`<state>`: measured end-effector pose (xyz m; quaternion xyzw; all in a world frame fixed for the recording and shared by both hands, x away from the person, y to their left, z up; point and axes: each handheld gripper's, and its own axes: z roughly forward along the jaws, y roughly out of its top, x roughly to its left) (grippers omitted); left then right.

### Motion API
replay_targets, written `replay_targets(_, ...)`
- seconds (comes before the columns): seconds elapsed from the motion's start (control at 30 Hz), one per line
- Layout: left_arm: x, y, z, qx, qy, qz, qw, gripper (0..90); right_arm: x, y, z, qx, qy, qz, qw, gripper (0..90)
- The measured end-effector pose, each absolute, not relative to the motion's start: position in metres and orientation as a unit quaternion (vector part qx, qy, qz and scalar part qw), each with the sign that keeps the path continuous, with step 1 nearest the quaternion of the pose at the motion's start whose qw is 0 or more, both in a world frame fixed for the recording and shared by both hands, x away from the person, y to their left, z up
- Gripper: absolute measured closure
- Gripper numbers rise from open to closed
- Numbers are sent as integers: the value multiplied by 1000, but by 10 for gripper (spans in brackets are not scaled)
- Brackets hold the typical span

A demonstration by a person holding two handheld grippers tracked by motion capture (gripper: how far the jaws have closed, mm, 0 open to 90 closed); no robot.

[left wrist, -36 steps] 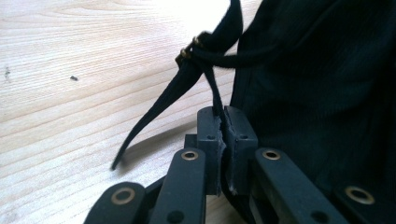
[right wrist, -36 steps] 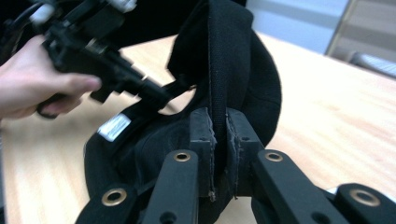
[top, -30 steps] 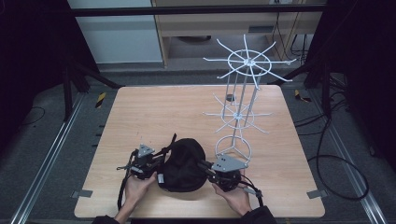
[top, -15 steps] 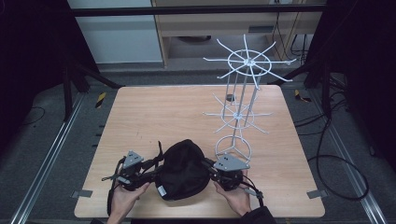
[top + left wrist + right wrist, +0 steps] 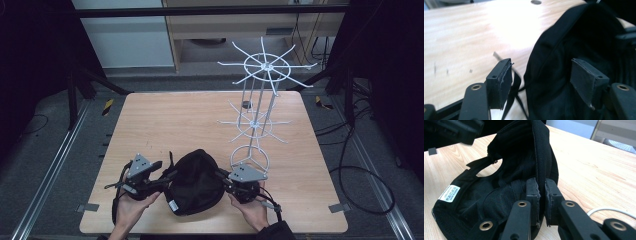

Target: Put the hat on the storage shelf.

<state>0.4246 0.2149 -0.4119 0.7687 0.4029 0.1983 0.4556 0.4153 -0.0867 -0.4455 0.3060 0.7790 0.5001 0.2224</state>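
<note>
The black cap (image 5: 195,181) lies between both: right hand-held gripper (image 5: 226,179) pinches its edge; left hand-held gripper (image 5: 167,176), jaws just opening wide, holds nothing.

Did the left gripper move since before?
Yes. The left gripper slid left, away from the white wire rack, and its jaws have just been opening off the black fabric cap.

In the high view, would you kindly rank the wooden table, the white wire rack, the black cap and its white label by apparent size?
1. wooden table
2. white wire rack
3. black cap
4. white label

The rack stands tall towards the camera, so its lead over the cap is less sure.
</note>
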Motion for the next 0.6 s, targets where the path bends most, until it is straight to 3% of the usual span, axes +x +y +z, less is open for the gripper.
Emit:
replay_targets(0.37,450,168,-409,804,361,199,430,364,417,-90,-440,306,776,504,224,836)
replay_targets(0.5,457,161,-414,809,363,196,419,420,417,-90,-440,301,778,502,228,836)
replay_targets(0.57,459,159,-416,808,365,205,413,540,417,-90,-438,297,779,502,230,836)
replay_targets(0.6,460,159,-417,808,367,208,412,540,417,-90,-438,297,779,502,230,836)
